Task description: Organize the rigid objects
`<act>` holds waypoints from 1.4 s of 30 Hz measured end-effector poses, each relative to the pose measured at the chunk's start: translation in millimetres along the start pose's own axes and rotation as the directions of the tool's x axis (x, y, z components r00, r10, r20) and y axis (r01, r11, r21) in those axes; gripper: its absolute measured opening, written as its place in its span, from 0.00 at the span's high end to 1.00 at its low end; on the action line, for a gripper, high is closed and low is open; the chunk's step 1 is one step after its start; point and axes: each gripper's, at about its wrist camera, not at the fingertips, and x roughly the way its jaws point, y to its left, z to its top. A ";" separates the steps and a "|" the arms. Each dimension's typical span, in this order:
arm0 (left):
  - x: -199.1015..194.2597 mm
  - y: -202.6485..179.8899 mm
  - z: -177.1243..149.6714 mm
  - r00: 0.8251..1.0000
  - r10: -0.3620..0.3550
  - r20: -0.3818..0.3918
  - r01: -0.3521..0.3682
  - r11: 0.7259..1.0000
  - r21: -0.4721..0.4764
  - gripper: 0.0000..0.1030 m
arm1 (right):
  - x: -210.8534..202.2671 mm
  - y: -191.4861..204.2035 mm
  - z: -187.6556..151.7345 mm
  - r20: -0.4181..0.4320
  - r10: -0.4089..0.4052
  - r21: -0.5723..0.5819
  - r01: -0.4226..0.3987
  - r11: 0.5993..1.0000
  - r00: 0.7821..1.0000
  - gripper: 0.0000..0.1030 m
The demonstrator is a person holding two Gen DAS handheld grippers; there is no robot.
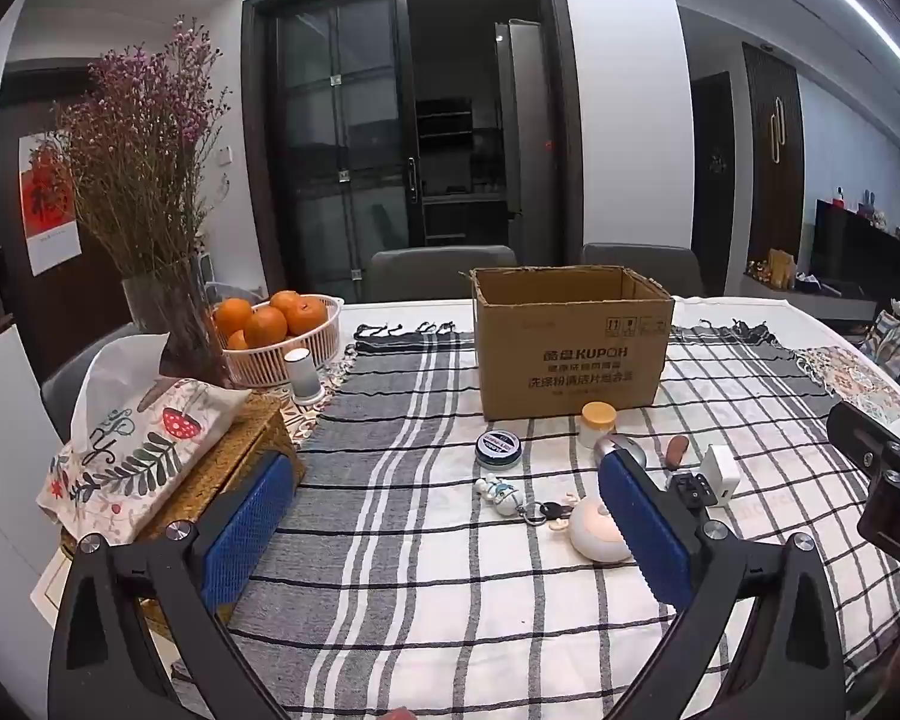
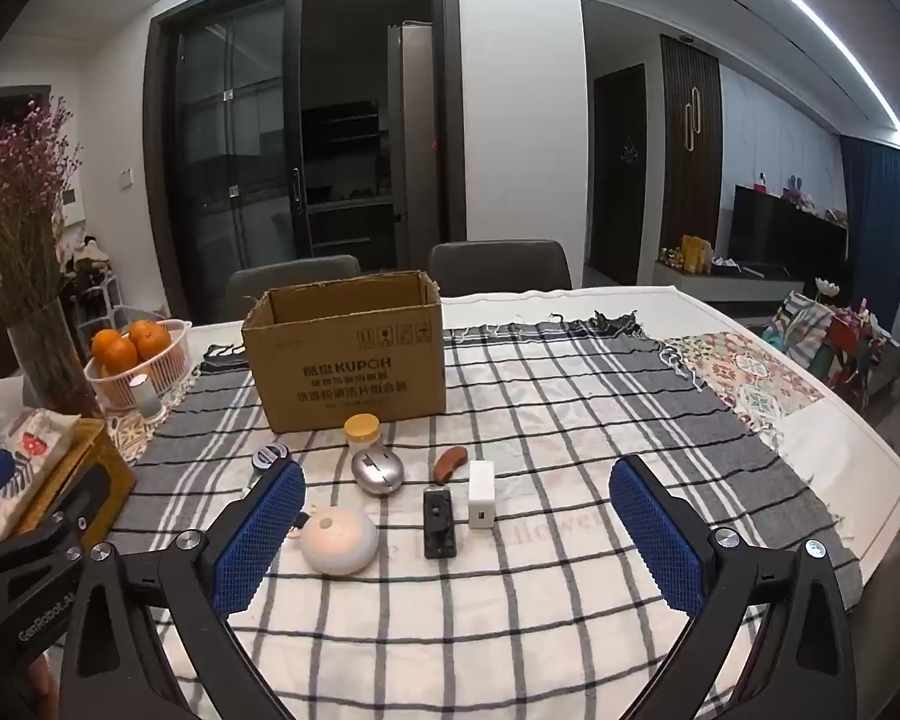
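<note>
We found the loose rigid items laid in a cluster on the bench, on the checked cloth, just in front of an open cardboard box that we judged to be the container for them. We counted 8 in the 2 views: a white dome-shaped gadget, a silver mouse-like shell, a yellow-lidded jar nearest the box, a round tin, a brown wooden piece, a white charger block, a black rectangular device, and a small figurine with keys.

All appeared light and stiff. We judged the dome and the silver shell to be smooth and curved, likely to slip unless taken across their widest part. The jar looked the most breakable and would best be held around its body below the lid. The charger and black device offered flat parallel sides, the easiest hold.

The right claw hung above the near edge of the cluster, fingers wide apart, holding nothing. The left claw was likewise spread and empty, over the cloth to the left of the items.

Beyond, to the left, stood a basket of oranges, a vase of dried flowers and a tissue box.
</note>
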 end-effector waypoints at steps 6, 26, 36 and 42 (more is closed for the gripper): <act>-2.1 1.1 -0.1 1.000 -0.005 0.007 0.005 1.000 -0.010 0.00 | 1.8 1.5 0.2 -0.005 -0.002 -0.002 0.002 1.000 1.000 0.00; -4.0 -0.4 2.6 1.000 -0.003 0.017 0.003 1.000 -0.010 0.00 | 2.9 1.3 0.2 -0.015 0.002 0.004 -0.002 1.000 1.000 0.00; -4.8 -1.4 3.2 1.000 -0.009 0.019 0.009 1.000 -0.014 0.00 | 4.7 3.4 -0.4 -0.019 0.008 0.003 -0.007 1.000 1.000 0.00; -4.3 -1.2 3.5 1.000 -0.010 0.016 0.010 1.000 -0.014 0.00 | 5.5 4.4 -0.8 -0.022 0.011 0.005 -0.011 1.000 1.000 0.00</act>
